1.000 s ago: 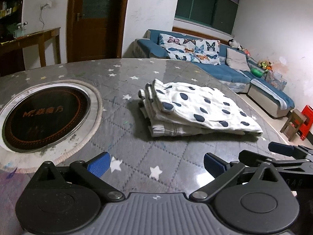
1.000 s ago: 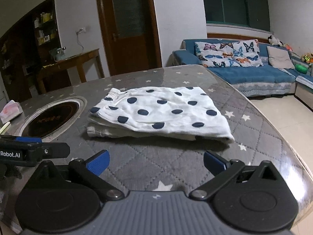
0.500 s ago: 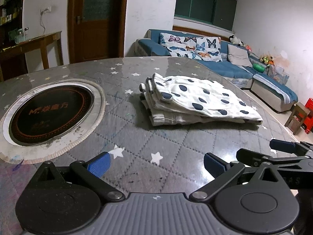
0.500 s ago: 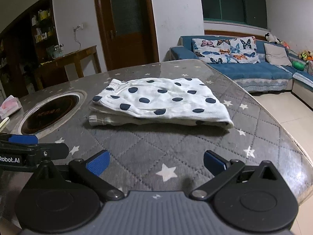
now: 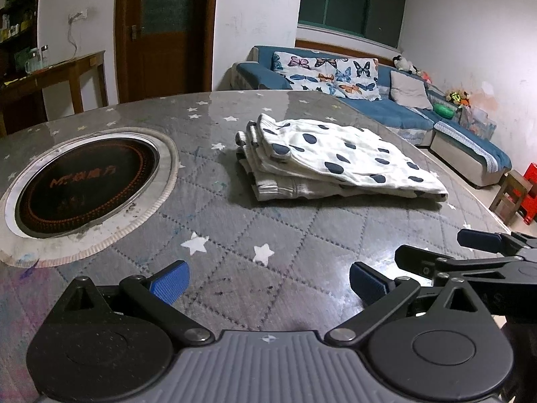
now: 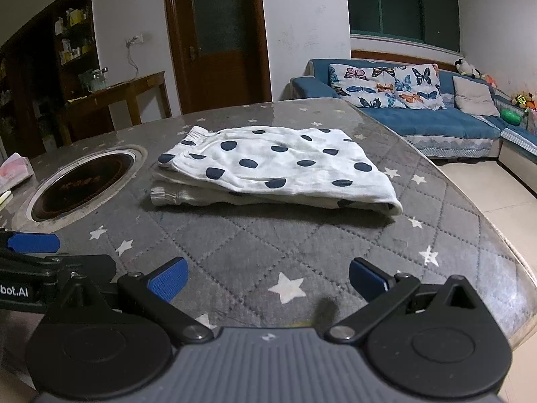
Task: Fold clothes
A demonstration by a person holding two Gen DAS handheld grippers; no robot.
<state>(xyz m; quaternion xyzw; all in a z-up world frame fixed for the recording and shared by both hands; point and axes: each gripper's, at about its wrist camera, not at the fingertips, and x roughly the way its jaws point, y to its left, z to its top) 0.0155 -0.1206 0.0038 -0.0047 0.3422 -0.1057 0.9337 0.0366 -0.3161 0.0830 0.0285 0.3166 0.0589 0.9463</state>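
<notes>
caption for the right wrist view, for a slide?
Open right claw short of the folded dotted garment on the star-print table, left claw alongside.

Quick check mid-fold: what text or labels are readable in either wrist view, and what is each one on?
"bot.AI": white print on the left gripper body, cut off at the frame edge in the right wrist view.
"M" plus orange characters: on the round cooktop set into the table; characters too blurred to read.
Faint letters on the right gripper body: unreadable.
Polka-dot garment: no text.
</notes>
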